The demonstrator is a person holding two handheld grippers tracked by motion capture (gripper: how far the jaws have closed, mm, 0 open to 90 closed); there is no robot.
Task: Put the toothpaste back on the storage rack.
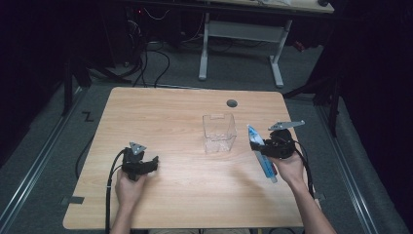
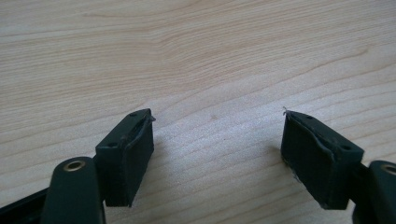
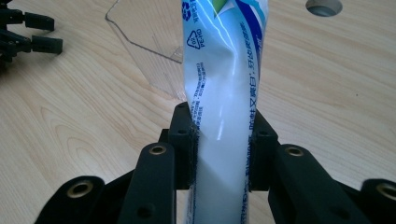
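A white and blue toothpaste tube [image 3: 224,93] stands between the jaws of my right gripper [image 3: 220,140], which is shut on its middle. From above, the tube [image 1: 261,155] slants from upper left to lower right, lifted off the table beside the right gripper [image 1: 263,148]. A clear plastic box [image 1: 219,132] sits open-topped at the table's centre, just left of the tube; its corner [image 3: 149,51] rises behind the tube. My left gripper [image 1: 155,164] rests low at the front left, open, with bare wood between its pads [image 2: 126,158].
The wooden table [image 1: 170,112] has a round cable hole [image 1: 232,103] near its far edge, also seen as a grey hole [image 3: 323,6]. A white-legged desk frame [image 1: 241,44] stands on the floor beyond the table.
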